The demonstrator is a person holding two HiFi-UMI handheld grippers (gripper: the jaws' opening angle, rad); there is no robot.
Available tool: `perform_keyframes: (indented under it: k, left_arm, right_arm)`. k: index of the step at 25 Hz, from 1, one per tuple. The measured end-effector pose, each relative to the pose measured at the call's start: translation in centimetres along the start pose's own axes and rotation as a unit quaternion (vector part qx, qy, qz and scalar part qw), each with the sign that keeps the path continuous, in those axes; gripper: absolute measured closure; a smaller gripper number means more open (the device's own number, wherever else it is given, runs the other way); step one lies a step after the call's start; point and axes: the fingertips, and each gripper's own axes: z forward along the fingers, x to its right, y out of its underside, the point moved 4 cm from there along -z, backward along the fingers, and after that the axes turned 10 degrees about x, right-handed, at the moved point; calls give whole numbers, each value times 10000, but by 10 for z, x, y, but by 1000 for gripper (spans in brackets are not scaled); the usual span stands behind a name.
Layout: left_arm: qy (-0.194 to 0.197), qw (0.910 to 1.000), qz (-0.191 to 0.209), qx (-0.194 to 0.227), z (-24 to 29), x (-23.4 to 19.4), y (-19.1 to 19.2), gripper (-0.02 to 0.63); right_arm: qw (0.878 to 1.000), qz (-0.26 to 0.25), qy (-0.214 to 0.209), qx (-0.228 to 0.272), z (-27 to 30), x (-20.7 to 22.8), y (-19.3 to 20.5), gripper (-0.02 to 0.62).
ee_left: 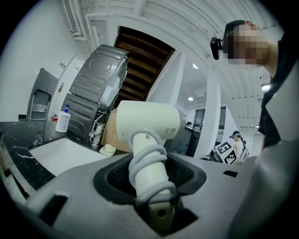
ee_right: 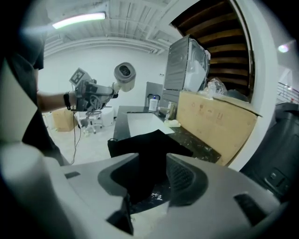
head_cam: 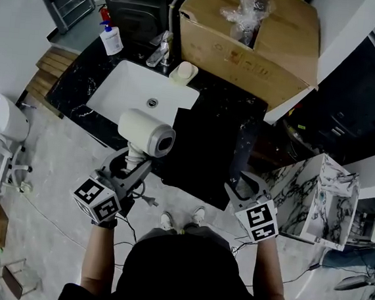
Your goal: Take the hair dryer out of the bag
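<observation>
The white hair dryer [head_cam: 146, 132] is up in the air over the counter's front edge, clear of the bag. My left gripper [head_cam: 130, 167] is shut on its handle [ee_left: 148, 172], which has the grey cord wound round it; the nozzle end points right. The black bag [head_cam: 204, 151] lies flat on the dark counter beside the sink. My right gripper [head_cam: 247, 185] hovers at the bag's near right corner, open, with nothing between its pads. The right gripper view looks past the right gripper [ee_right: 152, 179] onto the bag [ee_right: 145, 144], with the hair dryer [ee_right: 124, 76] held high at the left.
A white sink [head_cam: 130, 91] with a faucet [head_cam: 161, 50], a soap dish [head_cam: 184, 72] and a pump bottle [head_cam: 111, 40] lies left of the bag. A large cardboard box [head_cam: 251, 40] stands behind it. A marble-patterned box [head_cam: 321, 198] stands on the floor at the right.
</observation>
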Motion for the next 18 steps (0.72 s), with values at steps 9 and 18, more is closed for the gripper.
perform_keyframes:
  k: [9,18]
  left_arm:
    - [-287,9994,171,71,-9,-5,-5,390]
    - [-974,9945,201,332,-29,-18,-9,390]
  right_arm:
    - [9851,650,1162,1086,-40,61,-27,539]
    - [9598,887,2059,1687,-77,99,-38,581]
